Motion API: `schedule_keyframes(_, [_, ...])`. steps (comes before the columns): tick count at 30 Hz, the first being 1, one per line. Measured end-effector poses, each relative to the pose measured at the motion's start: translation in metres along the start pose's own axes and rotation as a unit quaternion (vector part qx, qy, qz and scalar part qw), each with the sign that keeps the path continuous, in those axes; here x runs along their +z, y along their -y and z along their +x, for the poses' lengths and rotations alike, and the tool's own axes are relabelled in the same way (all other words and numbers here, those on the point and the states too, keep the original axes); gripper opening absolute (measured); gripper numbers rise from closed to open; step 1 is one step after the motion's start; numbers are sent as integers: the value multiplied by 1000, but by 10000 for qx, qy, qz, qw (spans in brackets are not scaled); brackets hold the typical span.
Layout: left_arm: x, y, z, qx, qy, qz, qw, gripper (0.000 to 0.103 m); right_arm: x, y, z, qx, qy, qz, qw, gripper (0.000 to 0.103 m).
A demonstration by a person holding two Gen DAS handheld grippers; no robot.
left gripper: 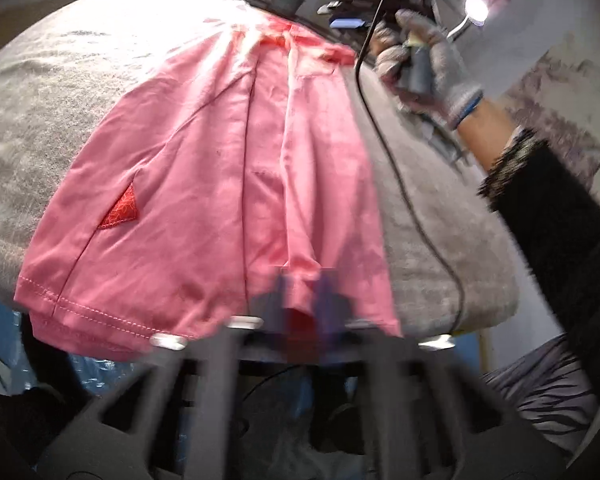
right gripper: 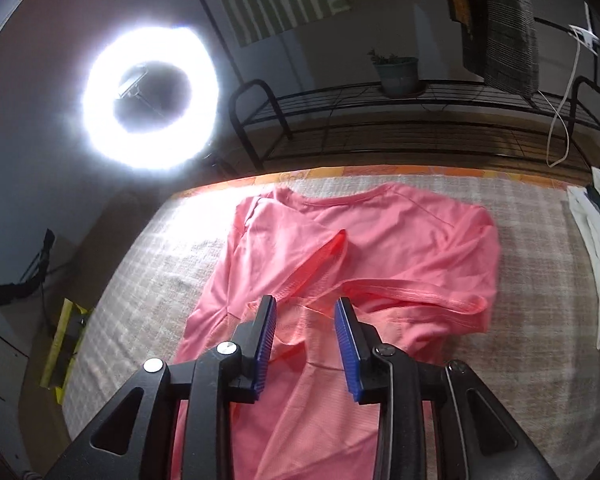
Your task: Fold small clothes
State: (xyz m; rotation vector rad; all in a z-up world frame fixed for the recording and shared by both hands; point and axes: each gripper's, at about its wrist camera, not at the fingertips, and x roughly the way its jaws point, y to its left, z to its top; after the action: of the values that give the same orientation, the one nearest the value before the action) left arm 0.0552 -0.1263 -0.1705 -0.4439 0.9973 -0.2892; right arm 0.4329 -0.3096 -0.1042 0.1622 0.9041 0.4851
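Note:
A pink T-shirt (right gripper: pixel 380 248) lies on a beige cloth-covered table (right gripper: pixel 532 280), with both sleeves folded in over its body. In the left wrist view the shirt (left gripper: pixel 204 168) has a red triangle patch near the hem. My left gripper (left gripper: pixel 304 292) is blurred at the near hem, and its blue pads are close together with pink fabric between them. My right gripper (right gripper: pixel 305 308) is open, its blue pads hovering over the middle of the shirt, with nothing held. The right gloved hand (left gripper: pixel 432 64) shows at the shirt's far end.
A stack of folded white clothes (right gripper: pixel 596 264) lies at the table's right edge. A bright ring light (right gripper: pixel 150 98) stands beyond the far left corner. A black metal rack (right gripper: pixel 420 120) with a potted plant (right gripper: pixel 396 72) runs behind the table. A black cable (left gripper: pixel 400 184) crosses the cloth.

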Motion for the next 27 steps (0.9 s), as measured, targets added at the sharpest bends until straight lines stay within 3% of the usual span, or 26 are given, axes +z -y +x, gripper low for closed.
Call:
schedule_keyframes(4, [-5,-6,-1,486,65,-39,9988,1,-4,13,-2,-85,-45,60,9999,31])
schedule_keyframes(7, [-6,-7,-4,570,102,-63,9983,2,-5,23,-8,-91,-28,84,9999,31])
schedule_keyframes(9, [-4,-4,-10,507,153,-23,9986,4,-4,30,-14,-79,26,104,9999,31])
schedule_keyframes(14, [4,12,-35,172,387,245,9988,28,-2,57,-34,-20,218,410,9989,31])
schedule_keyframes(21, [42,17,-53,-89,322,532,9980,29,-7,104,-39,37,248,1203,9924,36])
schedule_keyframes(27, [91,3,-61,218,378,731,9964,29,-5,129,-9,31,-50,1861,9825,46])
